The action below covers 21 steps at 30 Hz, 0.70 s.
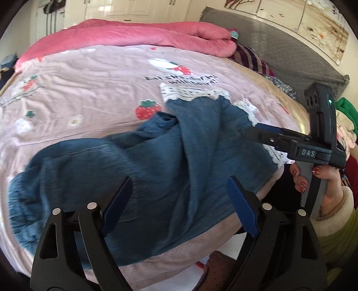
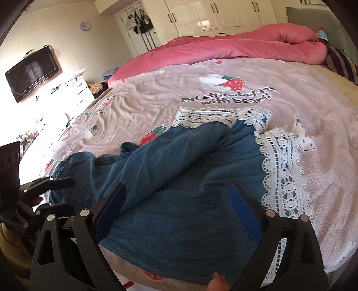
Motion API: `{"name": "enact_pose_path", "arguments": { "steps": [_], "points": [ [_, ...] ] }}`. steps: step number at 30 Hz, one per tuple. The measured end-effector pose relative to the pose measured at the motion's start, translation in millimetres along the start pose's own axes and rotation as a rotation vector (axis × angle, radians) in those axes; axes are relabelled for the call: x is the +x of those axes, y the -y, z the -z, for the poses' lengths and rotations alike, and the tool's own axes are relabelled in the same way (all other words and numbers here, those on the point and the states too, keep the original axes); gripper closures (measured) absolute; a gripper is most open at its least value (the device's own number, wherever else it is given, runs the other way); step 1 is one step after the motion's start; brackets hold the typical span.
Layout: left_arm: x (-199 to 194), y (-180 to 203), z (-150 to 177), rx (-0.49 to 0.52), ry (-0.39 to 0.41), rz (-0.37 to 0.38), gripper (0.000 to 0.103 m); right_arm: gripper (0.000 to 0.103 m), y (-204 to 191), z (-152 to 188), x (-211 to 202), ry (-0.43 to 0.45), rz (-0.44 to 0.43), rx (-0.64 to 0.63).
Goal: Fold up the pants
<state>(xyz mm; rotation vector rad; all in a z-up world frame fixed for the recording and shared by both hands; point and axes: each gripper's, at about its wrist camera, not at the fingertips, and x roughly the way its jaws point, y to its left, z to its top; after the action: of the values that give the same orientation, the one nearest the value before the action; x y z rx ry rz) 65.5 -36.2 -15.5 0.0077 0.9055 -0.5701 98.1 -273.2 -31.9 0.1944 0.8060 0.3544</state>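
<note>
Pink bedding printed with strawberries covers the bed in front of me, and one pair of blue pants lies rumpled on it near the close edge. I count two white lace hems, one on each leg; one runs along the right side of the pants, the other lies across the far end. The waist end is bunched at the left, so the long axis runs roughly left to right across the bed, with the legs bent away toward the far side. One raised fold crosses the middle of the cloth.

Beyond the pants, one rolled red quilt stretches along the far side of the bed, with a grey headboard at the right. One dark television hangs on the wall at left, and cream wardrobe doors stand behind.

My left tongs stand wide over the blue cloth, with nothing pinched between them. My right tongs are wide too, above the leg part, holding nothing. From the left view my right hand on its grip sits just off the bed's edge, beside the lace.
</note>
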Motion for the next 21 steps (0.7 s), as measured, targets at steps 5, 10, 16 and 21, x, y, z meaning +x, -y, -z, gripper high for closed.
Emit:
{"name": "enact_pose_path", "arguments": {
  "steps": [5, 10, 16, 21],
  "points": [
    [16.7, 12.2, -5.2, 0.035, -0.018, 0.044, 0.024, 0.009, 1.8, -22.1, 6.9, 0.000, 0.035, -0.033],
    [31.1, 15.7, -6.7, 0.045, -0.029, 0.078, 0.035, 0.008, -3.5, -66.1, 32.3, -0.020, 0.056, -0.115],
    [43.8, 8.7, -2.5, 0.021, -0.049, 0.119, 0.050, 0.008, -7.4, -117.5, 90.9, -0.131, 0.040, -0.144],
    [49.0, 2.0, -2.5, -0.001, -0.053, 0.139, 0.063, 0.008, -23.2, -147.5, 145.7, -0.235, 0.100, -0.246]
  ]
}}
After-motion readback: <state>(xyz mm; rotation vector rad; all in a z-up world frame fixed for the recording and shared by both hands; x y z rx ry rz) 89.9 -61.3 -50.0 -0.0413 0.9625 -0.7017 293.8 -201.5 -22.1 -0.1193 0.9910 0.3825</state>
